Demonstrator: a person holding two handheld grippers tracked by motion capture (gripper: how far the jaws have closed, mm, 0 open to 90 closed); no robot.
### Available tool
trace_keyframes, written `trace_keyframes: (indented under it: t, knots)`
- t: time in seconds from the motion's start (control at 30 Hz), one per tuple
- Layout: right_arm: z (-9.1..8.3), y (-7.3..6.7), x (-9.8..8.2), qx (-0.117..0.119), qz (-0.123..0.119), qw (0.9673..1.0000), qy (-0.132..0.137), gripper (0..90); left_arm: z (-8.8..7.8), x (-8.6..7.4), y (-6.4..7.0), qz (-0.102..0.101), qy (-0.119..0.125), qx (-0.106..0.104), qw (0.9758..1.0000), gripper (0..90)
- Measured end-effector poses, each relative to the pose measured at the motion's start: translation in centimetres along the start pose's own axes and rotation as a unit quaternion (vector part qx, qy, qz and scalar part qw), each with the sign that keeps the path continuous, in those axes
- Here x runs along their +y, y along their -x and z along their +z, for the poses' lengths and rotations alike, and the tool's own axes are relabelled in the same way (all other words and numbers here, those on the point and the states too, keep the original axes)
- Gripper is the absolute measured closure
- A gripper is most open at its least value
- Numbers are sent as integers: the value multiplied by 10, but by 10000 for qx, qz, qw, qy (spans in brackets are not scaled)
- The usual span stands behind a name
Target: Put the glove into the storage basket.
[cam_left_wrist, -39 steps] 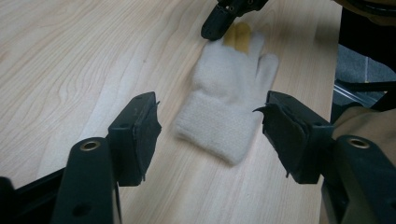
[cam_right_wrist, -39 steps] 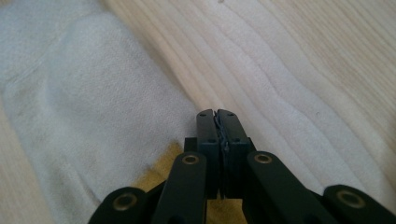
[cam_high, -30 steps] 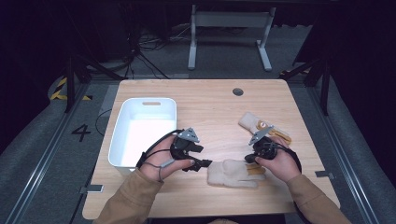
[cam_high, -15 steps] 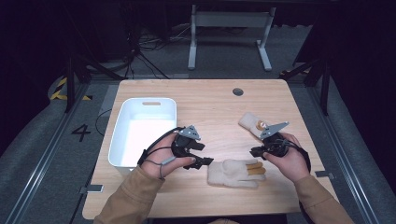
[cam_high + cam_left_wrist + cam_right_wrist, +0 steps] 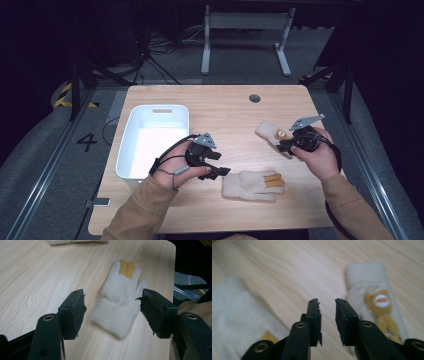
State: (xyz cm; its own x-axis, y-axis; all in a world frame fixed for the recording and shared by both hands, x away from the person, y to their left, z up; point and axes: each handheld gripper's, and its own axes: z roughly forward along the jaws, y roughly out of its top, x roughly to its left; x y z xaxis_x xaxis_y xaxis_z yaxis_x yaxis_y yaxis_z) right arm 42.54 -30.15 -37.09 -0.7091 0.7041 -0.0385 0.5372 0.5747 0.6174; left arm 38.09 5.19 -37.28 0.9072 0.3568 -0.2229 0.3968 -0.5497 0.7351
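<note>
Wooden table seen from above, with two gripper views. A white bin stands at the table's left side, handle slot at its far wall; nothing lies in it. A cream glove with two yellow fingers lies flat near the table's front edge, cuff toward the left gripper, fingers toward the person's right. In the left gripper view this glove's cuff lies on the wood between the two spread jaws, which stand apart on either side of it without pressing it. A second cream glove bearing a small animal figure lies farther back on the right, well apart from the first, partly covered in the high view by the right gripper. The right gripper's jaws have just been opening; in its own view they stand a narrow gap apart with bare wood between them, the figure glove just beside the right-hand jaw. A round dark grommet sits near the far edge.
</note>
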Motion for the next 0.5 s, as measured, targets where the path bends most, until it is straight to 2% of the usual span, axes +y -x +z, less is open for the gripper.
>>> trace_keyframes:
  t: [0.1,0.13,0.17,0.2,0.23,0.5]
  knots:
    - [2,13,4,-125,65,9999,3,666,-1,-2,-1,-10,-6,31,10000,370]
    - [2,13,4,-125,65,9999,3,666,-1,-2,-1,-10,-6,31,10000,371]
    - [4,20,7,-206,70,9998,5,644,-2,-3,-1,-27,-18,46,10000,370]
    - [4,20,7,-206,70,9998,5,644,-2,-3,-1,-27,-18,46,10000,371]
    - [7,28,8,-262,110,9996,6,636,-3,-3,-1,-27,-8,54,10000,370]
    - [23,52,9,-270,314,9991,-86,587,-6,-7,-1,-70,-25,104,9999,369]
